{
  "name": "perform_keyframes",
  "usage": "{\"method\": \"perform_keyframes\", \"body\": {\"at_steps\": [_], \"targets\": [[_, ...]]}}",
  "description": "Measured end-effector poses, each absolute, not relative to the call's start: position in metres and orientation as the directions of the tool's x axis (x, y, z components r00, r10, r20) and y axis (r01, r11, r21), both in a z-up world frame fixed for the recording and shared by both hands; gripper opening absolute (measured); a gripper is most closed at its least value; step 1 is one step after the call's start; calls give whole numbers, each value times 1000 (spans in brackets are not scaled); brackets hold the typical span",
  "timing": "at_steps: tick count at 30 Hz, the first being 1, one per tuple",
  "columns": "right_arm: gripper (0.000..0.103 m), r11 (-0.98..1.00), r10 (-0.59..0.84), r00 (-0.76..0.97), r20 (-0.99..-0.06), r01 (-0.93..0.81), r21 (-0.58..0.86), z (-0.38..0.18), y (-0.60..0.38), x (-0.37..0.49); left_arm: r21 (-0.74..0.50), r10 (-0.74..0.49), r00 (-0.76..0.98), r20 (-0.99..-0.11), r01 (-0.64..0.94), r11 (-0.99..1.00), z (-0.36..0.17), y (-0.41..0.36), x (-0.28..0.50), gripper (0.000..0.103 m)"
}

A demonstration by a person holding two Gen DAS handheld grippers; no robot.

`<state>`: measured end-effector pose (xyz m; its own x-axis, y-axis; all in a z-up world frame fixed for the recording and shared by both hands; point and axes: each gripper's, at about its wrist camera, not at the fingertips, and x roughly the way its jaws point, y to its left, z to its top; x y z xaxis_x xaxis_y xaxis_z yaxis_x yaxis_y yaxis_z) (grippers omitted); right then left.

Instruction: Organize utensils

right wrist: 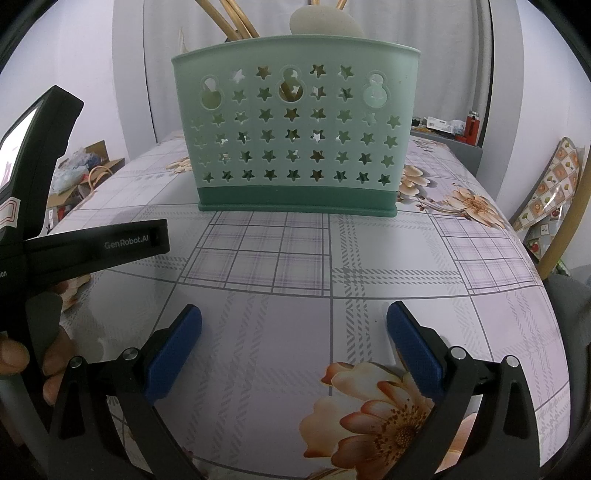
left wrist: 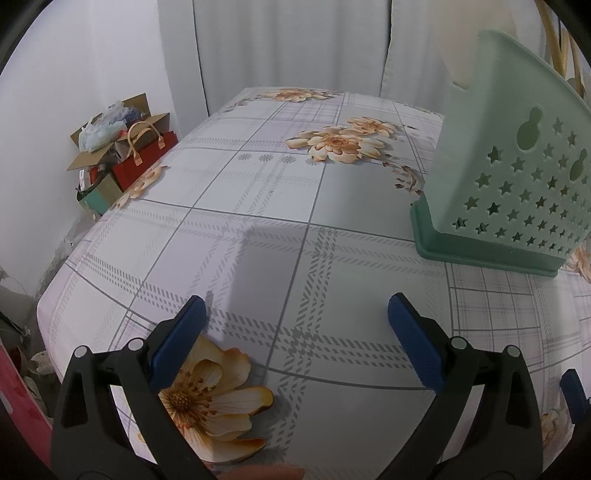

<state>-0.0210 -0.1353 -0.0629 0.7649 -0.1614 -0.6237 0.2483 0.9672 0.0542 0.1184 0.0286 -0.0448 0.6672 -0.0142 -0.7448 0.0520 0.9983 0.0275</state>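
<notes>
1. The green utensil holder (right wrist: 295, 136) stands upright in the upper centre of the right wrist view, on the flowered tablecloth (right wrist: 295, 280). Wooden sticks (right wrist: 236, 22), at least three, and one pale rounded utensil (right wrist: 325, 22) rise from it.
2. No loose utensil shows on the cloth, so the sorting looks finished or nearly so.
3. The right gripper (right wrist: 293, 332) has its jaws spread wide and empty, low in the frame, facing the holder.
4. The left gripper (left wrist: 295, 325) is likewise wide and empty; the holder sits at that view's upper right.
5. Any next move calls for finding a remaining utensil out of view.
</notes>
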Motion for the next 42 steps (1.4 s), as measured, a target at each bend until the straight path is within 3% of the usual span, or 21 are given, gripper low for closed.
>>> {"method": "perform_keyframes", "body": {"at_steps": [42], "targets": [[97, 967, -162, 765, -623, 248, 54, -63, -135, -21, 44, -5, 671, -742, 56, 997, -44, 27, 118, 96]]}}
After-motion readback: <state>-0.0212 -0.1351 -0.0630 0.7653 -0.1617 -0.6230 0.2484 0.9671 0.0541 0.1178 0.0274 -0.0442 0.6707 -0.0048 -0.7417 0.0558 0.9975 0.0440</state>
